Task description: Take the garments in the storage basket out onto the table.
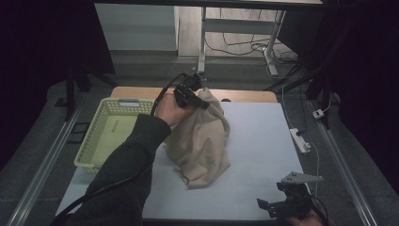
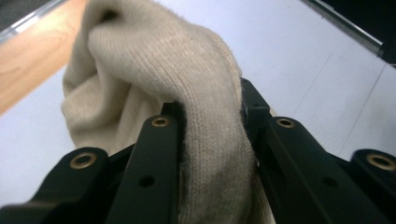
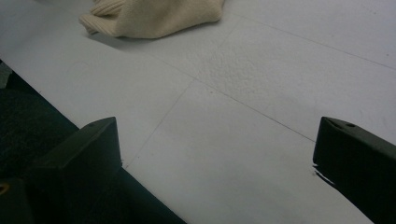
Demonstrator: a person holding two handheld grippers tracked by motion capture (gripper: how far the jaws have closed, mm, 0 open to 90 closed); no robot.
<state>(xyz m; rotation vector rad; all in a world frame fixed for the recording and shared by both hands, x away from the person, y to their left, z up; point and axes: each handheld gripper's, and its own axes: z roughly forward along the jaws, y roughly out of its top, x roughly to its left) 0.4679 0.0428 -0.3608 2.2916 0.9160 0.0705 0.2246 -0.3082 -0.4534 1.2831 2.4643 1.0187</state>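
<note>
A cream knitted cloth (image 1: 202, 141) hangs in a heap from my left gripper (image 1: 195, 96) down to the white table top (image 1: 263, 141). In the left gripper view the black jaws of that gripper (image 2: 210, 107) press on a thick fold of the cloth (image 2: 187, 70), which drapes away past them. My right gripper (image 1: 273, 195) rests low at the table's near right corner, apart from the cloth. Its jaws (image 3: 217, 140) stand wide open with bare table between them. The lower edge of the cloth (image 3: 154, 16) lies farther off in that view.
A pale yellow-green plastic basket (image 1: 96, 136) stands on the left of the table, beside my left forearm. A wooden strip (image 1: 244, 96) borders the table's far edge. A power strip (image 1: 300, 140) lies just off the right side.
</note>
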